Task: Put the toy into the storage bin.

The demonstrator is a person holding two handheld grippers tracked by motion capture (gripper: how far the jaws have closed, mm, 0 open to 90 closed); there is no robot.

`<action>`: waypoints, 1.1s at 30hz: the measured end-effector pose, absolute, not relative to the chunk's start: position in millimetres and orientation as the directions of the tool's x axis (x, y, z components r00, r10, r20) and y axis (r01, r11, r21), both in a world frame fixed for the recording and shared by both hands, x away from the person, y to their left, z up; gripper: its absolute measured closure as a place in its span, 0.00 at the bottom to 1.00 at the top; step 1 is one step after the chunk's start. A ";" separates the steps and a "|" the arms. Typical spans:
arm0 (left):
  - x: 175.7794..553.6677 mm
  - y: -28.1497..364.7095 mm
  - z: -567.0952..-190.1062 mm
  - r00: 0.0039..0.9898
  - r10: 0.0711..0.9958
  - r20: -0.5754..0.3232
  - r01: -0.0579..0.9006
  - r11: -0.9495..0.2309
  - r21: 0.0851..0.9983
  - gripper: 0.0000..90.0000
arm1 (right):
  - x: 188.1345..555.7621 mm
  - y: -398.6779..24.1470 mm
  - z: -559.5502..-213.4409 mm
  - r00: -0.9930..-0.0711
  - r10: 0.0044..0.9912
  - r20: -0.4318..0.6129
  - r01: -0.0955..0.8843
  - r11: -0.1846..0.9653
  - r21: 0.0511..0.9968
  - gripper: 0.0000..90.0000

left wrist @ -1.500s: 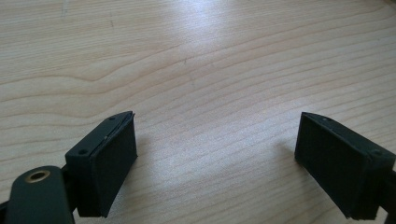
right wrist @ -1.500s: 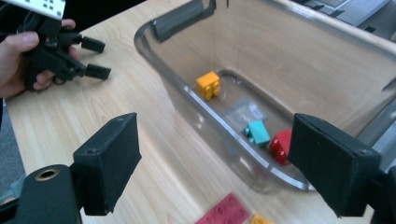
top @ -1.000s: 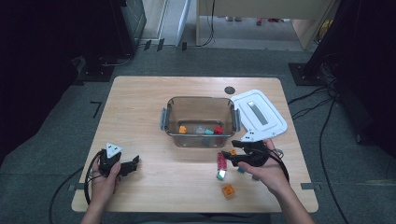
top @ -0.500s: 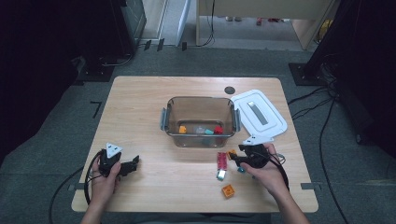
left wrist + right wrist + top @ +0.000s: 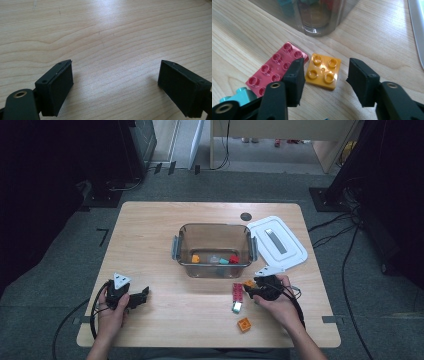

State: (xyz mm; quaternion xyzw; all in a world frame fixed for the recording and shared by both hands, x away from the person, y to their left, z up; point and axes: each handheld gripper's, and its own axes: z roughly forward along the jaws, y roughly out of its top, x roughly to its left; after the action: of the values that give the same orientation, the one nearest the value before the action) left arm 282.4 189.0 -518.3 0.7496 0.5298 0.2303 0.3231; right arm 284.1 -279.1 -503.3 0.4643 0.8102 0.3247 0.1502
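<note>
A yellow-orange square brick (image 5: pixel 323 71) lies flat on the wooden table between the jaws of my right gripper (image 5: pixel 326 65). The jaws have just been closing around it, but the pads stand off it, with a clear gap on the right side. A long red brick (image 5: pixel 275 68) lies beside it, with a teal brick (image 5: pixel 242 93) at its end. From above, the right gripper (image 5: pixel 251 290) is low by the red brick (image 5: pixel 237 292). My left gripper (image 5: pixel 115 75) rests open over bare wood and shows in the high view (image 5: pixel 139 297) too.
A clear bin (image 5: pixel 185 251) holding several small bricks stands mid-table, its corner (image 5: pixel 317 17) just beyond the yellow brick. Its white lid (image 5: pixel 277 242) lies to the right. Another orange brick (image 5: pixel 244 324) sits near the front edge.
My right gripper has sunk toward the table and now straddles the yellow-orange brick, its jaws narrower. The left gripper has stayed put.
</note>
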 end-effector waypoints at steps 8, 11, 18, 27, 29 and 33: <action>282.4 189.0 -518.3 0.333 0.943 0.003 0.645 -0.230 0.728 0.14 | 284.4 -277.3 -507.8 -0.517 0.854 0.053 0.662 0.360 0.658 0.57; 282.4 189.0 -518.3 0.333 0.943 0.002 0.646 -0.230 0.728 0.14 | 283.6 -277.9 -507.9 -0.516 0.856 0.041 0.656 0.363 0.662 0.64; 282.4 189.0 -518.3 0.333 0.943 0.003 0.646 -0.230 0.728 0.14 | 281.2 -276.9 -507.2 -0.542 0.839 0.046 0.642 0.379 0.667 0.66; 282.4 189.0 -518.3 0.332 0.943 0.002 0.646 -0.229 0.729 0.14 | 278.8 -281.8 -496.1 -0.542 0.837 0.080 0.634 0.345 0.692 0.67; 282.4 189.0 -518.3 0.333 0.943 0.002 0.646 -0.230 0.728 0.14 | 277.7 -282.3 -492.4 -0.545 0.834 0.087 0.629 0.339 0.699 0.67; 282.4 189.0 -518.3 0.333 0.943 0.003 0.646 -0.230 0.728 0.14 | 274.7 -282.8 -483.5 -0.558 0.825 0.093 0.613 0.333 0.716 0.67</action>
State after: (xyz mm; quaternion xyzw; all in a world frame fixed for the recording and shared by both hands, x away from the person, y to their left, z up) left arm 282.4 189.0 -518.3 0.7495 0.5299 0.2302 0.3232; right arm 274.7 -282.8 -483.5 0.4473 0.8035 0.3650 0.1452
